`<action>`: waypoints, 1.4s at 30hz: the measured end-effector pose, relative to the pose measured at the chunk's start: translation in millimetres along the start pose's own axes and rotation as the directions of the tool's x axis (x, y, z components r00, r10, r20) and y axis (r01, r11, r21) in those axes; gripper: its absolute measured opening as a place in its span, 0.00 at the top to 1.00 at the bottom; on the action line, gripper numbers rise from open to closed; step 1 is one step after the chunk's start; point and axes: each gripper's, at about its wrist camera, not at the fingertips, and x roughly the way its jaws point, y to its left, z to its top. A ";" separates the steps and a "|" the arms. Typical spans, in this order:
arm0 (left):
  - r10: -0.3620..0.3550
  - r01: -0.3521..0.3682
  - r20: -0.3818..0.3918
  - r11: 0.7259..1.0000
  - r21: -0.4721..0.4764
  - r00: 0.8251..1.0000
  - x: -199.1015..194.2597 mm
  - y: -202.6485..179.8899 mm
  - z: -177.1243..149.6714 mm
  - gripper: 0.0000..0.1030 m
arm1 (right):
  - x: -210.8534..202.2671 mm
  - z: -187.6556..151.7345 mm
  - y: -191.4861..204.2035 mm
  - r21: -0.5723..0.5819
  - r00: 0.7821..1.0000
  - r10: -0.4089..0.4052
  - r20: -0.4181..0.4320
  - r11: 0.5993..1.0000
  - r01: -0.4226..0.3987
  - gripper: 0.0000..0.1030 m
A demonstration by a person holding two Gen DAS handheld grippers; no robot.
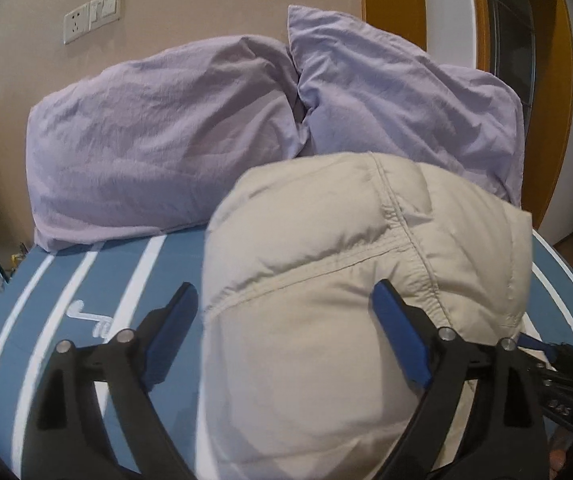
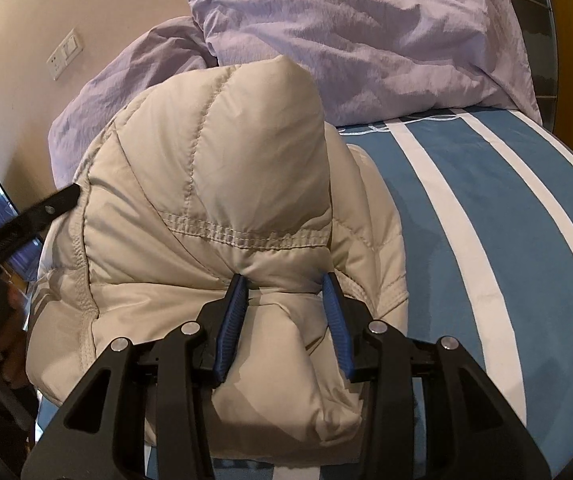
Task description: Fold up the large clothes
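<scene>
The beige puffer jacket (image 2: 222, 208) lies bundled on the striped bed (image 2: 506, 220), filling the frame's centre. The right claw (image 2: 284, 284) pinches a fold of it; the left claw (image 1: 286, 292) gapes wide, gripping nothing.

A beige quilted puffer jacket (image 2: 190, 216) lies bundled on the blue, white-striped bed sheet, just in front of two lilac pillows. Its padded panels are folded over one another into a thick, rounded heap, with one puffy flap, perhaps the hood, standing upright on top. Stitched seams cross its surface.
</scene>
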 end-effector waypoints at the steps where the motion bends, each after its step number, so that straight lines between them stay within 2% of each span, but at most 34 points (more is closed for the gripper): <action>1: -0.008 0.008 -0.002 1.000 -0.004 1.000 3.6 -0.8 -1.4 0.13 | -1.6 0.7 1.2 -0.010 1.000 -0.008 0.007 1.000 0.008 0.60; 5: -0.042 0.042 -0.023 0.999 -0.012 0.999 17.3 -5.0 -4.0 0.13 | -14.3 8.9 2.1 -0.036 0.998 -0.052 0.043 0.998 0.054 0.55; 12: -0.047 0.047 -0.013 0.999 0.014 0.999 28.6 -23.2 -5.7 0.13 | -31.1 44.6 5.8 -0.037 0.992 -0.056 0.113 0.998 0.060 0.53; 17: -0.039 0.039 0.003 0.999 0.033 0.999 31.5 -31.2 -8.4 0.13 | -22.5 77.9 29.1 -0.073 0.986 -0.055 0.158 0.995 0.068 0.53; 22: -0.040 0.040 0.004 0.999 0.034 0.999 32.7 -31.9 -8.5 0.13 | 5.5 103.4 44.4 -0.104 0.977 -0.118 0.176 0.985 0.137 0.53; 24: -0.044 0.044 0.004 0.999 0.032 0.999 33.3 -31.9 -8.3 0.13 | 19.5 106.5 41.4 -0.098 0.976 -0.151 0.159 0.981 0.168 0.53; 30: -0.064 0.063 0.014 0.997 0.032 0.998 33.0 -31.6 -9.2 0.12 | 44.0 95.3 23.9 -0.063 0.980 -0.167 0.106 0.983 0.175 0.53; 42: -0.068 0.067 0.024 0.997 0.044 0.997 32.5 -40.4 -9.2 0.11 | 75.0 81.7 0.7 0.009 0.988 -0.140 0.066 0.990 0.140 0.52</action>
